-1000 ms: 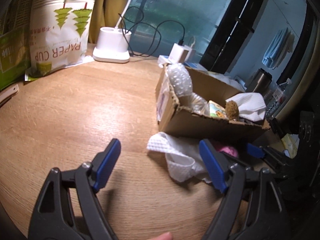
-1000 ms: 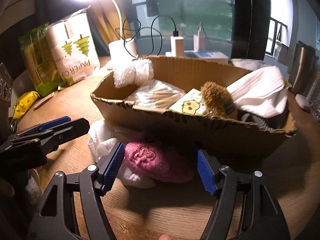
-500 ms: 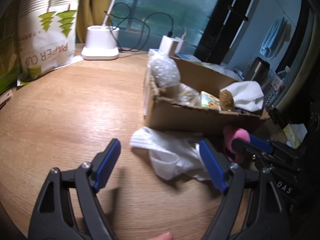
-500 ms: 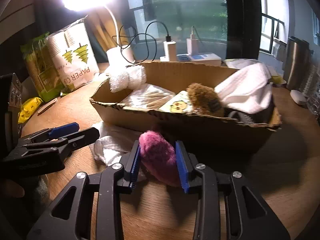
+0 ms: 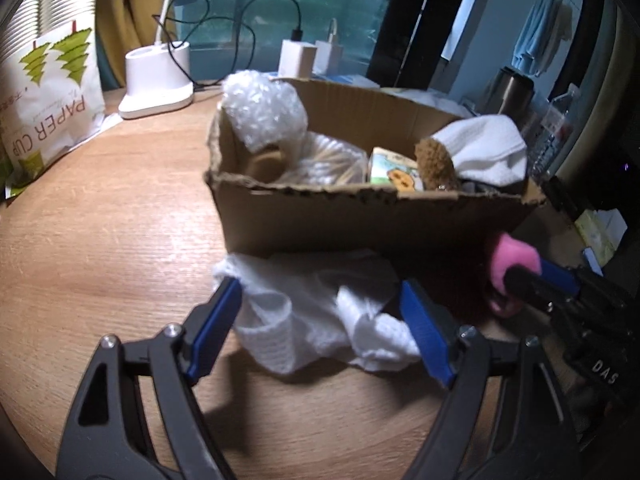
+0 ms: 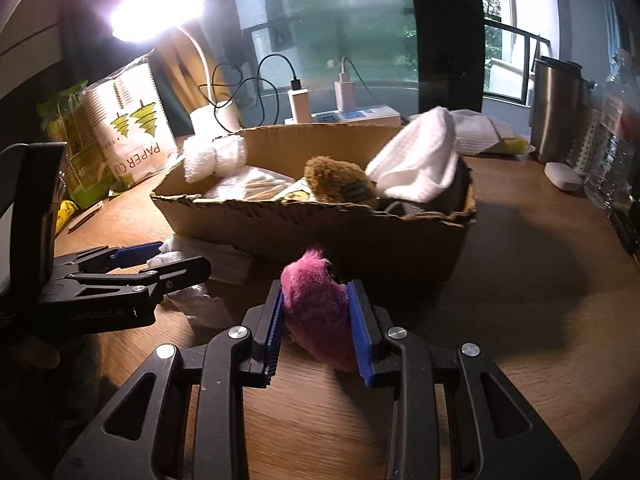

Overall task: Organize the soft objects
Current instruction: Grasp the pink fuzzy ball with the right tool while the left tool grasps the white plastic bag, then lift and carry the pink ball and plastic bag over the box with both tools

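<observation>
The pink plush [image 6: 316,308] is clamped in the right gripper [image 6: 316,320] before the cardboard box [image 6: 320,228], presumably for boxing; the left gripper [image 5: 320,320] is spread wide around the white cloth [image 5: 316,312] on the table [image 5: 100,240].

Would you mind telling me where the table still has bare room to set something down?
Bare wood lies between the paper cup bag and the cardboard box, and right of the box toward the steel tumbler. The box's near side is crowded by the white cloth.

A fuzzy pink plush [image 6: 316,308] is clamped upright just before the open cardboard box [image 6: 312,236]. A crumpled white cloth [image 5: 320,316] is spread against the box's near wall.
</observation>
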Demonstrator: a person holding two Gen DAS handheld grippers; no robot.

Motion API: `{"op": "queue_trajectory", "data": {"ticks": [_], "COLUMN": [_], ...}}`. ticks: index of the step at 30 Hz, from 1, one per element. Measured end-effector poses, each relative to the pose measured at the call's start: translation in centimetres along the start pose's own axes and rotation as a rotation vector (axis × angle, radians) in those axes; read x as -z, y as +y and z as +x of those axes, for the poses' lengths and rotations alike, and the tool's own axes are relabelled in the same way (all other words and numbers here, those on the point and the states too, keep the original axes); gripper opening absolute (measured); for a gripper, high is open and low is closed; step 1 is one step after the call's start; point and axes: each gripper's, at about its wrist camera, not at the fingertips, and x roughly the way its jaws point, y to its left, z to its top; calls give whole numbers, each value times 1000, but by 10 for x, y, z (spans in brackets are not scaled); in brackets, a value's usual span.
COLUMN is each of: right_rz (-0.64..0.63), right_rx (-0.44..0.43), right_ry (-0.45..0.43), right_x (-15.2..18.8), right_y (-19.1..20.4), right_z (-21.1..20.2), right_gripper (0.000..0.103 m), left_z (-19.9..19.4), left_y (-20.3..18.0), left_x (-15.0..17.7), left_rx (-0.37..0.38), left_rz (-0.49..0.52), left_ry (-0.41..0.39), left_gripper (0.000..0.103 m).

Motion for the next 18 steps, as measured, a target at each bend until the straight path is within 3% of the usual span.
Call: {"op": "queue_trajectory", "data": {"ticks": [2,4,8,10,11,18], "right_rz": [3,8,-2,-8,-12,-16], "right_rx": [-5,-10,-18,-27,-30,-36], "right_ry": [0,-2,-5,-5,-6,-26], "right_x": [1,2,3,5,5,2], "right_y": [-3,-3,-2,-1,-1,1], "right_z": [0,0,-1,-2,-3,-14], "right_gripper": [32,32,32,28,28,26], "left_z": [2,3,6,5,4,-13], "left_y": [-2,-3,-6,-8,-9,-19], "left_x": [1,2,4,5,5,8], "left_rx": [10,14,21,38,43,82], "left_rz": [10,16,50,61,64,78], "left_ry": [8,12,23,26,23,-20], "left_gripper": [81,72,44,37,28,19]}}
